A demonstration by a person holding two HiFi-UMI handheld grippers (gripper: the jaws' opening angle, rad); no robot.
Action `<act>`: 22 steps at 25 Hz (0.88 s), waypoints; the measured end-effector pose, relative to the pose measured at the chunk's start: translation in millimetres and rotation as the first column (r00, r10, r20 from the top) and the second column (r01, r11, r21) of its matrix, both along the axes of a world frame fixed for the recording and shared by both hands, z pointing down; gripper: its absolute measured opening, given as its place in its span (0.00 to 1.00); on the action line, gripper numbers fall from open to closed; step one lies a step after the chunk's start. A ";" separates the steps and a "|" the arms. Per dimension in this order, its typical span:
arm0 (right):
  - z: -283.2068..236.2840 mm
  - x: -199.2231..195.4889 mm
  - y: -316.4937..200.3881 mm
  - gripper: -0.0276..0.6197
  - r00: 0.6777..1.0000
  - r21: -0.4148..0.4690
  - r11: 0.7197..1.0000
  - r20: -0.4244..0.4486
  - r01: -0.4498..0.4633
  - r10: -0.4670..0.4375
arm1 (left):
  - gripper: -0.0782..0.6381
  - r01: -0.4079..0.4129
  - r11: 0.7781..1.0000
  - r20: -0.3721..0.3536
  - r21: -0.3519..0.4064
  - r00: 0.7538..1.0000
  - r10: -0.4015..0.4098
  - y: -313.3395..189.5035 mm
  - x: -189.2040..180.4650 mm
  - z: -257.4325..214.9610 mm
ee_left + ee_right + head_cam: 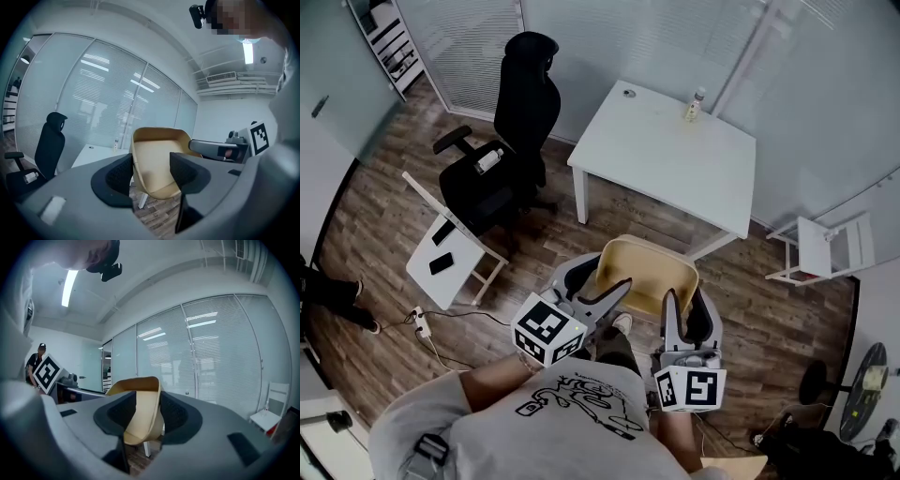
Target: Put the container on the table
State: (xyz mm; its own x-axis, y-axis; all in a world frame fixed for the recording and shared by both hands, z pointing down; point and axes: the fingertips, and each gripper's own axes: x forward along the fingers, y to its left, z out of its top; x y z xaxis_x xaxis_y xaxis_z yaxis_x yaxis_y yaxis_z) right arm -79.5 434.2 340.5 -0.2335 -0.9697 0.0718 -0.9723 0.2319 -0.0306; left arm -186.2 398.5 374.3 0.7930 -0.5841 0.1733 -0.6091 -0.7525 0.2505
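The container (647, 272) is a shallow tan tub, held in the air over the wooden floor, short of the white table (675, 150). My right gripper (686, 311) is shut on its near right wall; in the right gripper view the tan wall (140, 394) sits pinched between the pads of that gripper (147, 414). My left gripper (595, 286) reaches the tub's left rim. In the left gripper view its jaws (150, 174) stand wide, the container (157, 159) lying against the left pad with a gap to the right one.
A small bottle (694, 105) and a small round object (628, 93) stand on the table's far edge. A black office chair (506, 141) is at the left, with a white tilted chair (441, 253) near it. Another white chair (825, 248) is at the right. Glass walls with blinds lie beyond.
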 end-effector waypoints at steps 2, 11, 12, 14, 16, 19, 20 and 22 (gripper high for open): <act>1.6 6.8 -9.8 0.27 1.000 -0.002 1.000 0.011 -0.004 0.004 | 0.44 -0.003 1.000 0.004 -0.008 1.000 0.003 -9.6 6.8 2.9; 7.0 72.5 -73.4 0.27 0.999 0.005 1.000 0.031 -0.023 0.023 | 0.43 -0.021 1.000 0.009 -0.008 1.000 0.021 -77.5 72.6 5.5; 5.7 82.5 -82.2 0.27 0.999 0.009 1.000 0.030 -0.026 0.025 | 0.43 -0.024 1.000 0.008 -0.007 1.000 0.024 -86.9 82.9 4.7; 3.5 104.1 -97.5 0.27 0.999 0.014 0.999 0.029 -0.034 0.033 | 0.43 -0.031 0.999 0.005 -0.006 1.000 0.031 -103.5 105.1 3.2; 2.0 125.9 -110.7 0.27 0.999 0.016 0.999 0.029 -0.045 0.045 | 0.43 -0.044 0.999 0.002 -0.010 0.999 0.044 -118.2 127.5 1.9; 0.9 157.2 -130.8 0.27 0.998 0.014 0.998 0.033 -0.058 0.058 | 0.43 -0.057 0.998 0.000 -0.010 0.998 0.057 -141.1 159.6 -1.2; 0.6 166.5 -137.6 0.27 0.998 0.014 0.998 0.033 -0.060 0.059 | 0.43 -0.058 0.998 0.001 -0.007 0.998 0.058 -148.9 169.2 -2.4; -0.1 182.9 -150.1 0.27 0.998 0.014 0.998 0.033 -0.060 0.060 | 0.43 -0.057 0.998 0.003 -0.004 0.998 0.057 -162.6 186.0 -4.4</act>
